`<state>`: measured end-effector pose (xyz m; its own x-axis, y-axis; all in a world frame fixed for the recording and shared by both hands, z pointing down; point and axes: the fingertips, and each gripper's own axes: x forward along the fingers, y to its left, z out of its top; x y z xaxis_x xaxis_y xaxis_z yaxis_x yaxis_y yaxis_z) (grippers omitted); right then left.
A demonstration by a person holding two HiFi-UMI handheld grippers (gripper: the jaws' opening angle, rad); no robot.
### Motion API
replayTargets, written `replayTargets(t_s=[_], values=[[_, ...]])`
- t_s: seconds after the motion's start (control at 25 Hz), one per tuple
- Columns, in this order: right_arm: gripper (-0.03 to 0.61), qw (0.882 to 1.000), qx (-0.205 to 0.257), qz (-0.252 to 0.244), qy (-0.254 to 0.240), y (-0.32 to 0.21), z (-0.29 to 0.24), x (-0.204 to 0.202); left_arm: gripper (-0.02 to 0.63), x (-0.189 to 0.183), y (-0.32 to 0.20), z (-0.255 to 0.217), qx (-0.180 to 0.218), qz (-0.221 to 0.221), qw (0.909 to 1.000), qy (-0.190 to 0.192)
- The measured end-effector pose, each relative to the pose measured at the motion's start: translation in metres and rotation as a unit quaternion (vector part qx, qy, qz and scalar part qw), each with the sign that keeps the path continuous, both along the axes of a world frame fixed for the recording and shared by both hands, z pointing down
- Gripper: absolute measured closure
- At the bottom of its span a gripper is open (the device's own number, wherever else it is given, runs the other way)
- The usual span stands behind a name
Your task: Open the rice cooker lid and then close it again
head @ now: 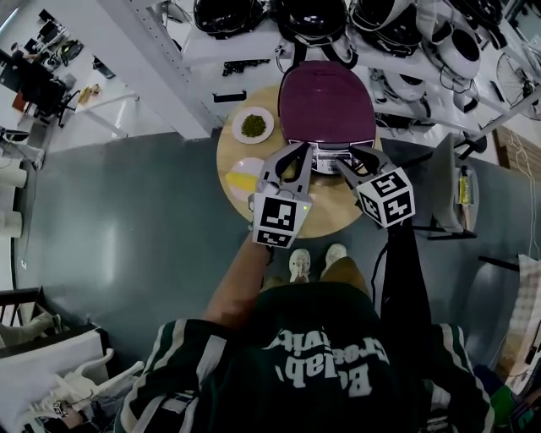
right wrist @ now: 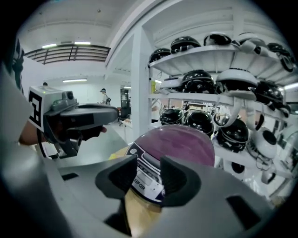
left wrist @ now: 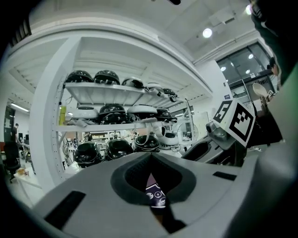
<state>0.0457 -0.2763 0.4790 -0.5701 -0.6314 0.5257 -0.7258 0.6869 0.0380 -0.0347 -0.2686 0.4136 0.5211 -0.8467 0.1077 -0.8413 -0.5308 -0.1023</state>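
The rice cooker [head: 327,103] stands at the far side of a round wooden table [head: 331,211], its purple lid down. Its white control panel faces me. My left gripper [head: 302,152] hovers just in front of the panel with its jaws shut and holding nothing. A sliver of the panel [left wrist: 156,195] shows through the slit between them. My right gripper [head: 345,161] hangs beside it at the cooker's front right. It is open by a narrow gap, and in the right gripper view the cooker [right wrist: 182,142] shows through the gap between its jaws [right wrist: 149,174].
A plate of green food [head: 253,124] and a plate with something yellow [head: 245,177] lie on the table left of the cooker. White shelves with dark helmets [head: 321,17] stand behind. The person's shoes [head: 298,264] are at the table's near edge.
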Motion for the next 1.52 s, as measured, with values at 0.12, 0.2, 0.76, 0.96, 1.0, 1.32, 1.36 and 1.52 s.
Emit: replayTargets(t_s=[0.12,0.2,0.76,0.96,1.0,1.32,1.36,1.52], values=[[0.417,1.000,-0.013,-0.012,0.021,-0.007,0.011,-0.004,0.614,-0.002,-0.007,0.006,-0.006,-0.003,1.0000,0.001],[0.416,0.999,-0.022,-0.019,0.029,-0.011,0.017,-0.005,0.614,-0.002,-0.010,0.010,-0.008,-0.004,1.0000,-0.003],[0.428,0.996,-0.041,-0.039,0.075,-0.020,0.040,-0.006,0.614,-0.005,-0.030,0.015,-0.017,-0.019,0.9997,-0.005],[0.430,0.996,-0.053,-0.025,0.074,-0.020,0.040,-0.007,0.614,-0.004,-0.031,0.013,-0.017,-0.019,0.9997,-0.003],[0.424,0.995,-0.058,-0.025,0.076,-0.020,0.040,-0.007,0.614,-0.003,-0.031,0.013,-0.017,-0.019,0.9997,-0.002],[0.440,0.993,-0.102,-0.020,0.058,-0.021,0.042,-0.005,0.614,-0.002,-0.033,0.019,-0.028,-0.016,0.9995,0.005],[0.442,0.993,-0.102,-0.018,0.056,-0.022,0.042,-0.005,0.614,-0.003,-0.033,0.019,-0.028,-0.016,0.9995,0.005],[0.439,0.993,-0.095,-0.014,0.066,-0.021,0.042,-0.006,0.614,-0.007,-0.033,0.019,-0.028,-0.020,0.9994,0.008]])
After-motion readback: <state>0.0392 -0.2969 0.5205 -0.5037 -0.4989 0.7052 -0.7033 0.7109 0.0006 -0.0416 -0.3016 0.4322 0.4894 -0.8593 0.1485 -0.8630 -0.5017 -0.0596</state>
